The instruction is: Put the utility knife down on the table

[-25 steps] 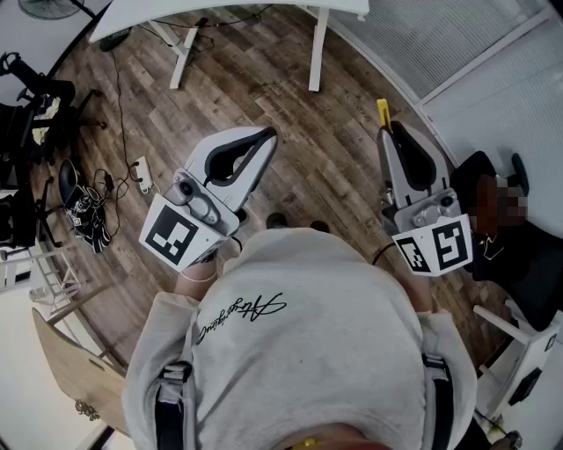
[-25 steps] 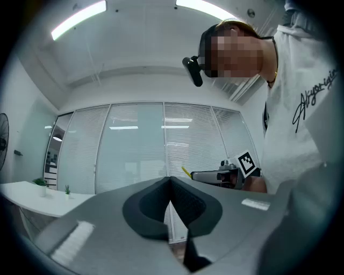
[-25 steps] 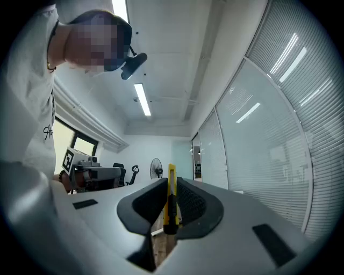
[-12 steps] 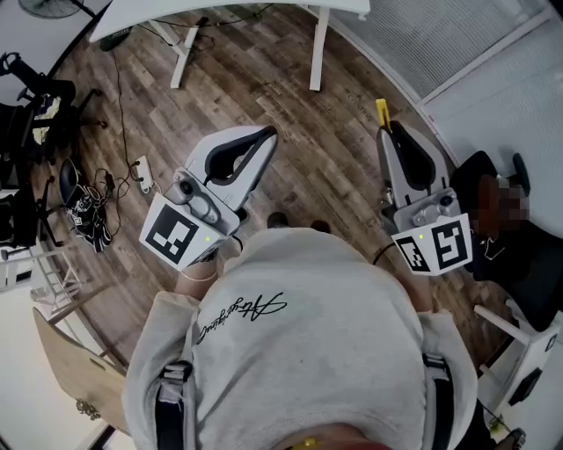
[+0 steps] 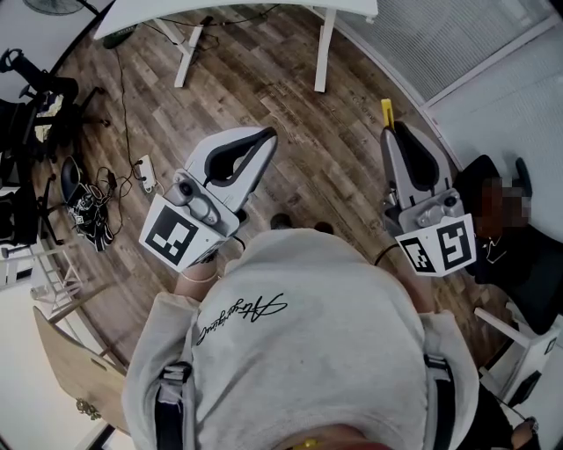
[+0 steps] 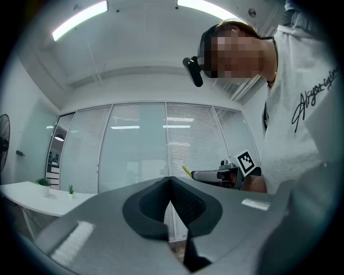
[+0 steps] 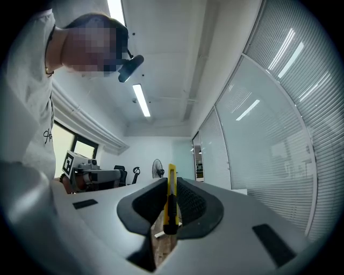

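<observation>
Right gripper point(image 5: 393, 134): jaws clamped on the utility knife point(image 7: 171, 198), which stands upright between the pads with its yellow tip beyond them. Left gripper point(image 5: 266, 134): jaws together, nothing held. Step judged: carrying; next, reach the white table point(image 5: 237, 7) ahead, lower, release.

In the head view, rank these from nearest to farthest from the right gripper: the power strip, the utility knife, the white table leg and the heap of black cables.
From the right gripper:
1. The utility knife: clamped in its jaws.
2. The white table leg: just up and left.
3. The power strip: on the floor, far left.
4. The heap of black cables: farther left still.
</observation>
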Demonstrator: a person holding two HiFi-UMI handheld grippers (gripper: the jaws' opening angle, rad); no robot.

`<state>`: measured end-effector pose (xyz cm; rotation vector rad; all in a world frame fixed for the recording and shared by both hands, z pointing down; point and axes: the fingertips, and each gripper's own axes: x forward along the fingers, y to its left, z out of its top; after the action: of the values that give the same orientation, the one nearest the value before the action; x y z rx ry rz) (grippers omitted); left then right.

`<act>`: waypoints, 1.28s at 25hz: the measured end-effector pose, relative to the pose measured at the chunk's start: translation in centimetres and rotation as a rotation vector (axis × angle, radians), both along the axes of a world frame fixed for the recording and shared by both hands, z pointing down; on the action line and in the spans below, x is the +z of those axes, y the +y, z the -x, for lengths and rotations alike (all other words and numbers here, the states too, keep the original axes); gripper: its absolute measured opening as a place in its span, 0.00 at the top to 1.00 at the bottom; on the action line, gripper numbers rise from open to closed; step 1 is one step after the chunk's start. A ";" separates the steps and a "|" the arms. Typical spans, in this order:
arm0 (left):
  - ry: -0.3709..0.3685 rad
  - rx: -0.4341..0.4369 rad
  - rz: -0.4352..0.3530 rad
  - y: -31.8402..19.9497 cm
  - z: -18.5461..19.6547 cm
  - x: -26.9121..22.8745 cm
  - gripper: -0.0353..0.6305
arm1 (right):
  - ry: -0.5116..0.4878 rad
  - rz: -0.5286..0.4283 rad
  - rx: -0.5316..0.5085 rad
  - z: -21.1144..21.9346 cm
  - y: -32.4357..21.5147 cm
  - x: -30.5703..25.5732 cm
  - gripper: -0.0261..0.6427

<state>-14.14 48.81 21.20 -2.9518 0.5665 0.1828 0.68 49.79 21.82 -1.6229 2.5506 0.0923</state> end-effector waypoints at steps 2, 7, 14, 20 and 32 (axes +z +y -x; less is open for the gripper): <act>0.003 -0.002 -0.003 -0.4 0.7 0.1 0.97 | -0.001 -0.002 0.000 0.6 -0.3 -0.1 0.88; 0.002 0.012 -0.007 -1.0 2.5 0.3 0.97 | 0.004 -0.007 0.007 2.5 -0.8 0.0 0.88; 0.011 0.051 0.015 -1.5 5.2 0.9 0.97 | 0.018 -0.004 0.047 5.5 -0.9 0.9 0.88; 0.000 0.075 0.034 -1.9 7.0 1.8 0.97 | 0.010 0.019 0.085 6.9 -0.5 1.5 0.88; 0.034 0.072 0.042 -3.3 6.9 2.0 0.97 | 0.017 0.012 0.068 7.1 -2.5 1.5 0.88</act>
<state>-21.09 45.46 23.16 -3.0174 0.4747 0.2318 -6.41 47.33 23.30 -1.7210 2.5128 0.0974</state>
